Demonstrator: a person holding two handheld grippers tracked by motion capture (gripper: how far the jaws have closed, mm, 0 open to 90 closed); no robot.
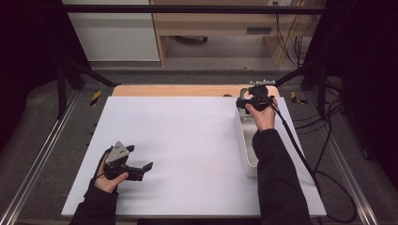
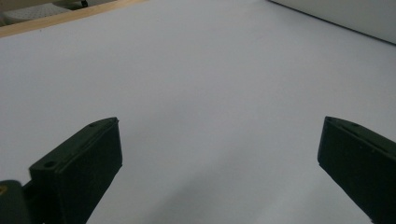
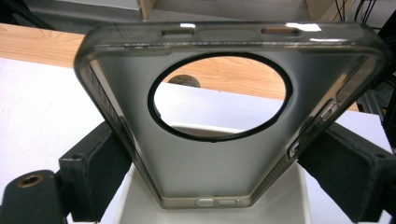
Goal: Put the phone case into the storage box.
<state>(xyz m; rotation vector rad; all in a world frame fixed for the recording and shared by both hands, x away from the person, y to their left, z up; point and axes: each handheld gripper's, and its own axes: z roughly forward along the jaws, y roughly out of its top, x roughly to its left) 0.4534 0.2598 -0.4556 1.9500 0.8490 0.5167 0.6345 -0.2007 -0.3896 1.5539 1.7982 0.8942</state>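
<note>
Right gripper [image 3: 219, 172] at far right is pinching a translucent grey phone case [image 3: 224, 121] with a round camera hole, over the white rectangular tray [image 1: 247, 150]. Left gripper [image 1: 136, 161] sits near left on the white table [image 1: 187, 140], jaws spread.

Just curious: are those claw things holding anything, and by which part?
The right gripper clamps a clear phone case by its two long side edges. The left gripper is open, holding nothing.

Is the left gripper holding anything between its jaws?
No. In the left gripper view the left gripper has its jaws spread wide apart, with just the bare white table surface between them.
</note>
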